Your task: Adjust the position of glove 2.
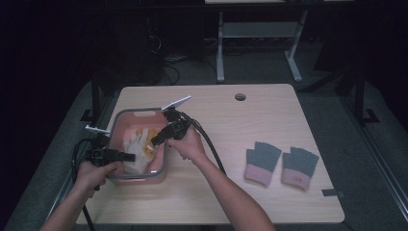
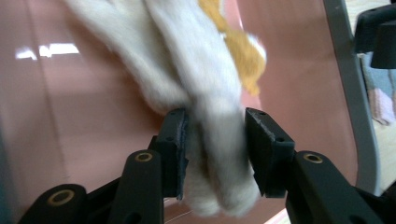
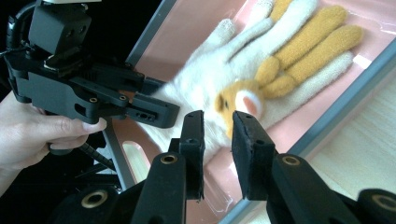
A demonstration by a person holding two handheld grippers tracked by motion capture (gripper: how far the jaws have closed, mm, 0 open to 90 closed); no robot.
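A pink basin [image 1: 139, 111] with a grey rim stands at the table's left. In it lies a white knit glove [image 1: 137, 149] together with yellow-orange glove fingers [image 1: 149, 134]. My left gripper [image 1: 129, 156] reaches in from the basin's left side. Its jaws are shut on the cuff end of the white glove [image 2: 187, 60], close to the pink wall [image 2: 70, 93]. My right gripper [image 1: 156, 139] hovers over the basin's middle. Its jaws stand narrowly open just above the white glove [image 3: 210, 74] and its orange animal patch [image 3: 238, 100], with nothing between them [image 3: 218, 119]. The left gripper [image 3: 159, 112] shows there at the glove's cuff.
Two grey gloves with pink cuffs [image 1: 262, 163] [image 1: 299, 167] lie flat on the right half of the wooden table [image 1: 216, 192]. A cable hole [image 1: 240, 96] sits near the back edge and a dark tape strip [image 1: 333, 193] at the front right corner.
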